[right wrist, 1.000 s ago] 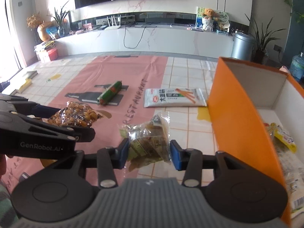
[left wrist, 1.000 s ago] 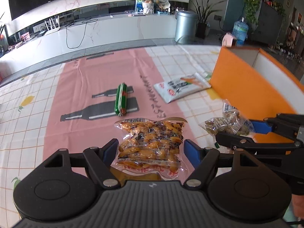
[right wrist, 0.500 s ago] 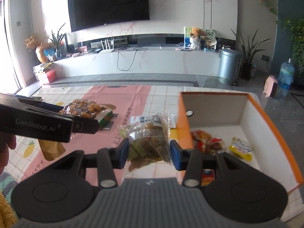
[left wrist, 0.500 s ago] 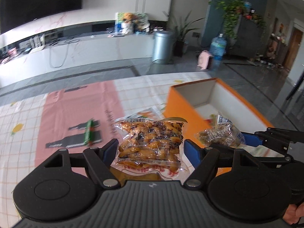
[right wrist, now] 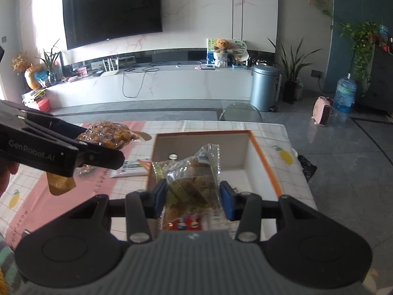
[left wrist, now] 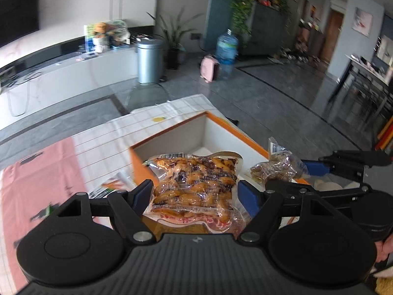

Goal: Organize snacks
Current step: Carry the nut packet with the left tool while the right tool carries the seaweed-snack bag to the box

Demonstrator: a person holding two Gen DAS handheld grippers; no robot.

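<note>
Left fingers (left wrist: pixel 147 191) pinch a snack pack (left wrist: pixel 196 184), right fingers (right wrist: pixel 159 194) a bag (right wrist: pixel 191 184); release low inside the box (right wrist: pixel 262 157).

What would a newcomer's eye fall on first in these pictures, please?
Probably the two clear snack packs held aloft: the left gripper clamps an orange-brown pack, the right gripper a greenish pack. Beneath both waits the orange box on the checked tablecloth.

Home living rm — wall TV (right wrist: pixel 111 16) over low console (right wrist: pixel 152 83); houseplants (right wrist: pixel 293 66); water jug (right wrist: pixel 345 95).
</note>
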